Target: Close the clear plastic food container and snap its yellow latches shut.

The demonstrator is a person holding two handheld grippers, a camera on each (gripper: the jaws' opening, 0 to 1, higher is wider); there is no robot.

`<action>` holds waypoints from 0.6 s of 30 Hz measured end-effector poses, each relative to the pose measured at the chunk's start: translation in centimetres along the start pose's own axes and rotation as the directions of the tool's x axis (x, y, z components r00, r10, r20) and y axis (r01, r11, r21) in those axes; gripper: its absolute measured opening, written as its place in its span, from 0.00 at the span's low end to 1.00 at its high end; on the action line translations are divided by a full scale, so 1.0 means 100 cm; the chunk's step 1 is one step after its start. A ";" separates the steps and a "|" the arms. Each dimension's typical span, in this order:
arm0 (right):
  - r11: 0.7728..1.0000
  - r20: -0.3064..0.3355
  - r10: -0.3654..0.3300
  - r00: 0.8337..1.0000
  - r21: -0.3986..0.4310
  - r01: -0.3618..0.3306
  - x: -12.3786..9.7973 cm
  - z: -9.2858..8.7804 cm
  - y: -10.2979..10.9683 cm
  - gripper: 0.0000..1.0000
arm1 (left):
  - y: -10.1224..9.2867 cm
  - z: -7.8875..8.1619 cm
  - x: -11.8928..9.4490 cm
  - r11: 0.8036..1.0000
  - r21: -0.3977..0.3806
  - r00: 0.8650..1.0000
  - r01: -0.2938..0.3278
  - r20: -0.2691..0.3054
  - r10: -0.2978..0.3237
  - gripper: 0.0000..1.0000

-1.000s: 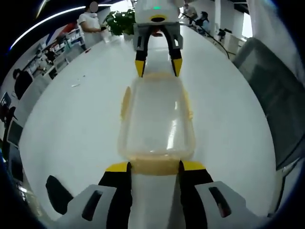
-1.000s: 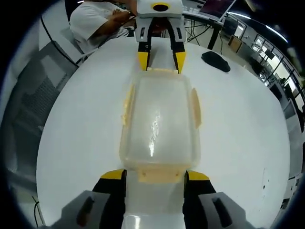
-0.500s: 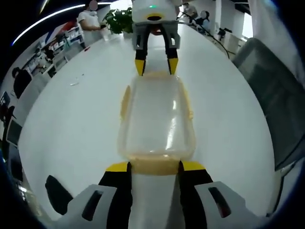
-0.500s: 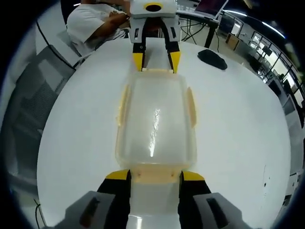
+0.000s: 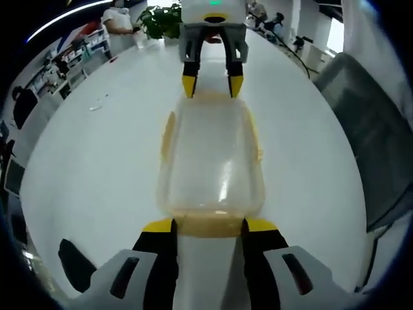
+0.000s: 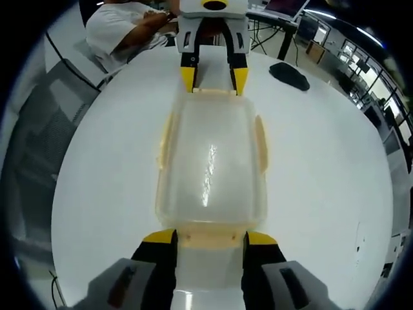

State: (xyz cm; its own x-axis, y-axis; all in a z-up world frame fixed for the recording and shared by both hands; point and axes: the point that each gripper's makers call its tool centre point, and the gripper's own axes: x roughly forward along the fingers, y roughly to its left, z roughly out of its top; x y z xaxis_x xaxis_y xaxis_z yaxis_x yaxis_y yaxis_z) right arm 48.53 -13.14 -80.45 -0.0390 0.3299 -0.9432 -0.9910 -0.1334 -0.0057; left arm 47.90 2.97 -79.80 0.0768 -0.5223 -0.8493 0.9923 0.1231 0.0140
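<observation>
The container (image 5: 211, 161) lies lengthwise toward 12 o'clock between both open tongs: left tongs (image 5: 208, 226) and right tongs (image 6: 211, 237) at opposite end latches.

— What do we count on the white table (image 6: 335, 168)?

— We count one clear container (image 6: 210, 165), lid on, with four yellow latches: one at each short end and one on each long side (image 6: 261, 143).

— And grippers?

— We see two, one at each end of the container: the right gripper (image 6: 210, 240) near in the right gripper view with the left gripper (image 6: 213, 76) far, and the reverse in the left gripper view, left gripper (image 5: 208, 227) near and right gripper (image 5: 210, 82) far. Each has two yellow-tipped jaws, spread wide.

— Anything else?

— We count one dark object (image 6: 290, 75) on the table's far right, one grey chair (image 6: 48, 139), one potted plant (image 5: 160, 20), and one seated person in white (image 6: 126, 24).
</observation>
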 end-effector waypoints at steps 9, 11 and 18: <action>1.000 -0.017 0.005 1.000 -0.002 -0.005 0.000 -0.001 0.000 0.38 | -0.001 0.000 0.002 0.999 0.033 0.998 0.018 -0.062 -0.016 0.39; 1.000 -0.017 0.005 1.000 0.003 -0.005 0.000 0.000 0.000 0.38 | -0.001 0.000 0.001 0.999 0.031 0.998 0.017 -0.062 -0.015 0.38; 1.000 -0.031 0.003 1.000 0.008 -0.003 0.000 0.000 -0.001 0.36 | -0.002 0.000 0.002 1.000 0.028 0.996 0.005 -0.084 -0.002 0.38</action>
State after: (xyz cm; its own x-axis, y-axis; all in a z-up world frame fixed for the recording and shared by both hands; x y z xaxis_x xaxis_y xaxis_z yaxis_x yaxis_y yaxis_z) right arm 48.65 -13.16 -80.49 -0.0377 0.3003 -0.9531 -0.9920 -0.1266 -0.0006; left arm 47.74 2.85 -79.92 0.0658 -0.4495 -0.8909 0.9950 0.0966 0.0248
